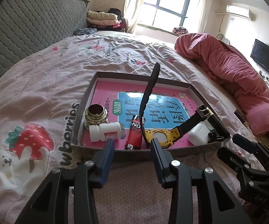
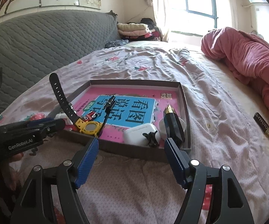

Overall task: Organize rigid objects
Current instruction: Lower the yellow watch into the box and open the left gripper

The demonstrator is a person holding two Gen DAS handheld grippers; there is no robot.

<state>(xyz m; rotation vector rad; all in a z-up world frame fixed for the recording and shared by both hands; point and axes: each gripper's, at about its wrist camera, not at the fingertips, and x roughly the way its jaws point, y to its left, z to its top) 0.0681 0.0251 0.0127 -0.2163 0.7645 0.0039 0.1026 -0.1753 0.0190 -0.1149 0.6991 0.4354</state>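
Shallow box (image 1: 205, 98) on the bedsheet (image 1: 41, 78), holding the yellow watch (image 1: 159, 136) at its 6 o'clock edge. Left gripper (image 1: 132, 142) and right gripper (image 2: 131, 142): jaws apart, empty, before the box's near rim.

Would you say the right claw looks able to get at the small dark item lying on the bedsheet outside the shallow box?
Probably yes: the small dark item lies alone on open sheet right of the shallow box, and the right claw stands open and empty.
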